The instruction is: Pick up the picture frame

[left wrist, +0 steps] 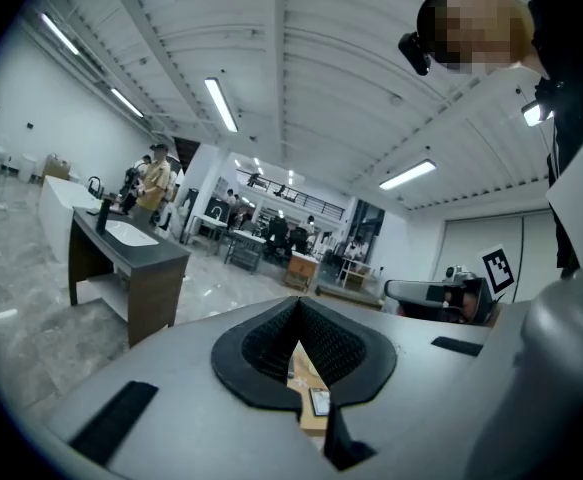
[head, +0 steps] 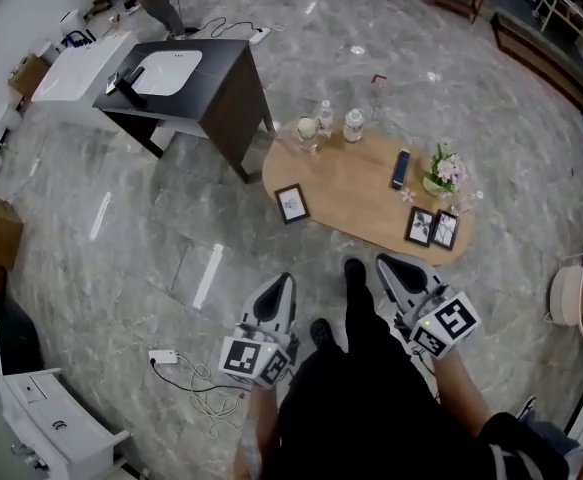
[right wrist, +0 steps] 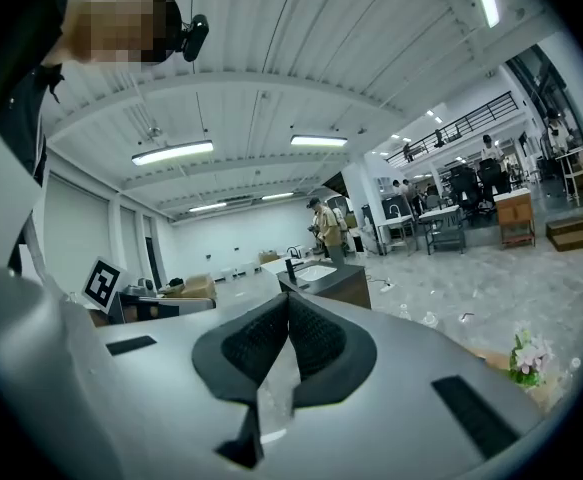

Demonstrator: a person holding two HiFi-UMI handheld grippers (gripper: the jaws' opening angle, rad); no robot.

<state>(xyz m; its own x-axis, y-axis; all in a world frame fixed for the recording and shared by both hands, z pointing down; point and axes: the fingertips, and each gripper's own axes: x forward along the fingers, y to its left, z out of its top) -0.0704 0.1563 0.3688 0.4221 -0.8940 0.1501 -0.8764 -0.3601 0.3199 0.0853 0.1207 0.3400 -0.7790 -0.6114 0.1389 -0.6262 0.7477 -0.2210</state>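
Observation:
An oval wooden table [head: 356, 193] stands ahead of me on the marble floor. One black picture frame [head: 291, 203] stands near the table's left edge. Two more frames [head: 420, 226] [head: 444, 230] stand side by side at its near right edge. My left gripper [head: 284, 282] is shut and empty, over the floor short of the table. My right gripper [head: 385, 262] is also shut and empty, close to the table's near edge. In the left gripper view the closed jaws [left wrist: 298, 304] point level, with the table top and a frame [left wrist: 319, 401] showing below them. The right gripper's jaws [right wrist: 289, 298] are closed too.
On the table are two bottles [head: 324, 118] [head: 353, 125], a cup [head: 306, 131], a dark remote [head: 400, 168] and a flower vase [head: 441, 173]. A dark sink cabinet [head: 221, 88] stands beyond the table at left. A cable and adapter [head: 163, 356] lie on the floor, and a basket [head: 581, 293] stands at right.

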